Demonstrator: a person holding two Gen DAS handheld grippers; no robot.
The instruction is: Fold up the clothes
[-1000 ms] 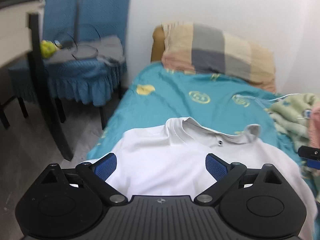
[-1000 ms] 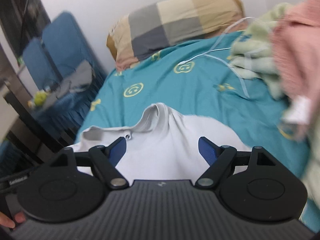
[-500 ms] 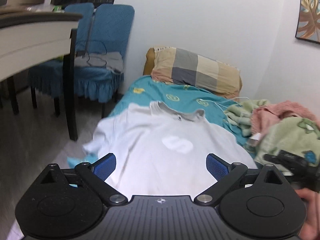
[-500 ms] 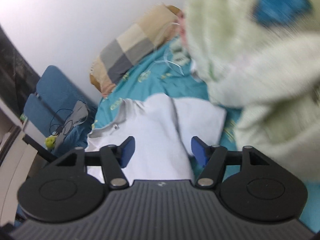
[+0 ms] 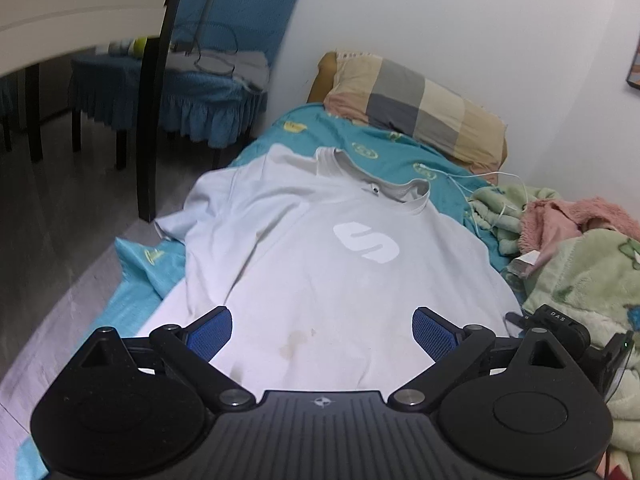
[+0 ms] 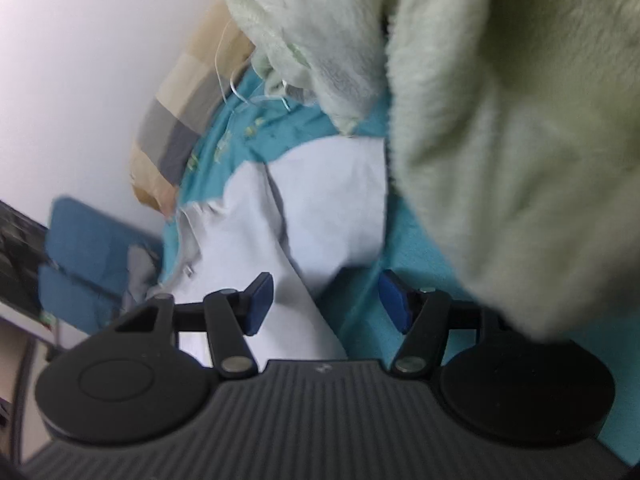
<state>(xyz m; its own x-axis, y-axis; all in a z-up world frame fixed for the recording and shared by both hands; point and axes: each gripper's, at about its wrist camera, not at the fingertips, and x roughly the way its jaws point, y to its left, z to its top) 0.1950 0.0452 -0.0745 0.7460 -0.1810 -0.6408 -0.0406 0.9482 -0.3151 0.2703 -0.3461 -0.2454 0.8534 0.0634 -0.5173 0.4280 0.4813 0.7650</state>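
A white T-shirt [image 5: 320,272] with a white S logo lies flat, face up, on the teal bed sheet [image 5: 132,280], collar toward the pillow. My left gripper [image 5: 322,332] is open and empty above the shirt's lower part. My right gripper [image 6: 326,300] is open and empty at the shirt's right side, over its sleeve [image 6: 332,216] and the sheet [image 6: 360,312]. The right gripper's body also shows in the left wrist view [image 5: 560,324], at the shirt's right edge.
A green fleece blanket [image 6: 500,120] crowds the right gripper; it lies with a pink one [image 5: 568,220] along the bed's right side. A checked pillow [image 5: 412,100] sits at the head. Blue chairs [image 5: 224,48] and a table leg [image 5: 150,128] stand left.
Both grippers have drawn back from the collar toward the shirt's lower part. The right gripper has swung to the shirt's right side, close under the green blanket. Both stayed open.
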